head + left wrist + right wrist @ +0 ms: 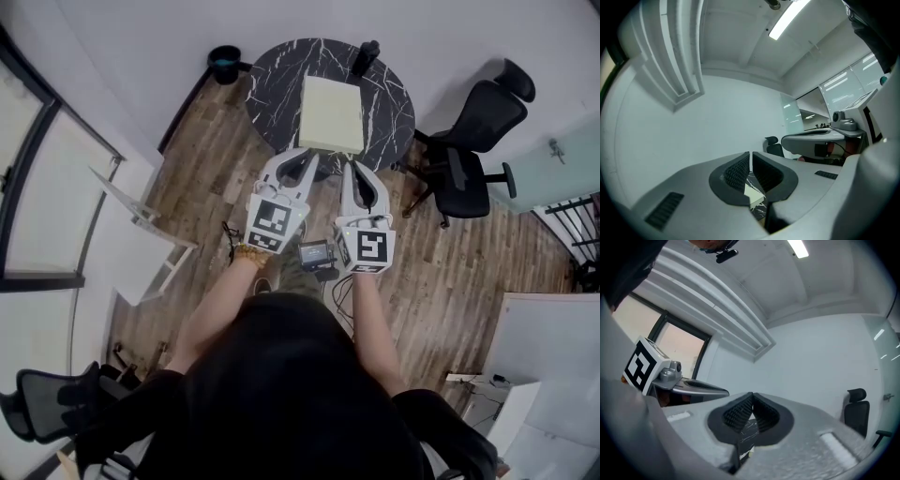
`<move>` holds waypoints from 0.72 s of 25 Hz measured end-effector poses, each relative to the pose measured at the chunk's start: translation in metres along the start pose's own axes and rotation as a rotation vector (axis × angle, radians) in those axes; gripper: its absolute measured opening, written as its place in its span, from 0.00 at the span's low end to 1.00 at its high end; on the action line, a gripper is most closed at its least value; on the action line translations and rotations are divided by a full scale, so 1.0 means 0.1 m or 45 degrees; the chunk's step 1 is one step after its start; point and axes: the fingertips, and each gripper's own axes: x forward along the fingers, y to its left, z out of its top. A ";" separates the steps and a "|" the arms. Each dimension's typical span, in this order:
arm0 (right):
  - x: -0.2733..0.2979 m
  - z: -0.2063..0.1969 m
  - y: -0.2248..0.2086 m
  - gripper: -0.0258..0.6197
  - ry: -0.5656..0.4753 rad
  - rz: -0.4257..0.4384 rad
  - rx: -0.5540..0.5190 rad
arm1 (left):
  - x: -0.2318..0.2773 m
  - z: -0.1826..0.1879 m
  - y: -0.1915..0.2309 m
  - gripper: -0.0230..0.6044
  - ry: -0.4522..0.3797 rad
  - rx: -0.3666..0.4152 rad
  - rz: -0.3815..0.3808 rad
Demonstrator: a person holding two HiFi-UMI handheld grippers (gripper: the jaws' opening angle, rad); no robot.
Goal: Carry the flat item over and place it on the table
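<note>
The flat item (331, 112), a pale yellow slab, lies on the round black marble table (272, 80). Both grippers hover at its near edge. My left gripper (309, 157) points at the slab's near left corner, my right gripper (346, 169) just short of the near edge. In the left gripper view the left gripper (750, 161) has its ribbed pads pressed together with nothing between them, and a bit of the slab (752, 191) and table (759, 212) shows below. The right gripper (753, 401) is likewise shut and empty, above the marble table (747, 427).
A dark object (366, 56) stands at the table's far edge. A black office chair (473, 131) is to the right and a black bin (225, 64) at the far left. A white panel (141, 225) leans on the left. Cables and a small device (316, 253) hang near the person's waist.
</note>
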 end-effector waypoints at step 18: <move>-0.59 -0.02 0.15 0.04 -0.002 -0.010 -0.048 | -0.38 0.06 -0.49 0.08 -0.043 0.056 0.020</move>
